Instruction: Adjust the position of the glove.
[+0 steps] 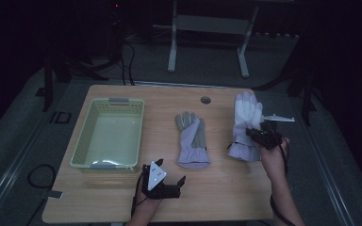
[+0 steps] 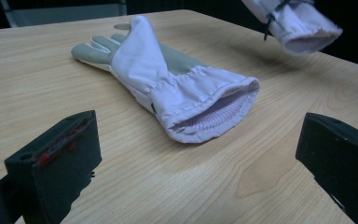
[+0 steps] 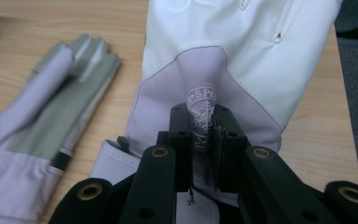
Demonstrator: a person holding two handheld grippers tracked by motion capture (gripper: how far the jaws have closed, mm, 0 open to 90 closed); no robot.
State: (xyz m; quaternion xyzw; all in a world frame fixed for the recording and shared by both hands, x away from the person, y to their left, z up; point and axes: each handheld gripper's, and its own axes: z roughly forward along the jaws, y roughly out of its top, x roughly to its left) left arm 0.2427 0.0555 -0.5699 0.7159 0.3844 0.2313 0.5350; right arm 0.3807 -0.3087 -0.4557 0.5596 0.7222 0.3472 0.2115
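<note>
Two gloves are in play, and I have one of them pinched. My right gripper [image 1: 259, 136] sits right of centre in the high view, its jaws clamped on a fold of the right glove [image 1: 246, 123], near the cuff. In the right gripper view the pinched fabric [image 3: 201, 122] is a thin ridge bearing a round logo, squeezed between the pads. From the left gripper view that glove's cuff [image 2: 303, 29] hangs clear of the table at the upper right of the frame, so I judge it is partly lifted.

My left gripper [image 1: 166, 184] rests low and left of centre, jaws wide apart and holding nothing. Its camera looks straight at the open cuff of the second glove [image 2: 177, 88], lying flat mid-table. The basket [image 1: 87, 149] stands at the left, with nothing in it that I can see.

Risks as I read them: my hold is on one layer of slick cloth only, so a quick swing could let it slip out. The dangling glove could also drag across the second glove and shift it, or catch the basket rim and flop outside
</note>
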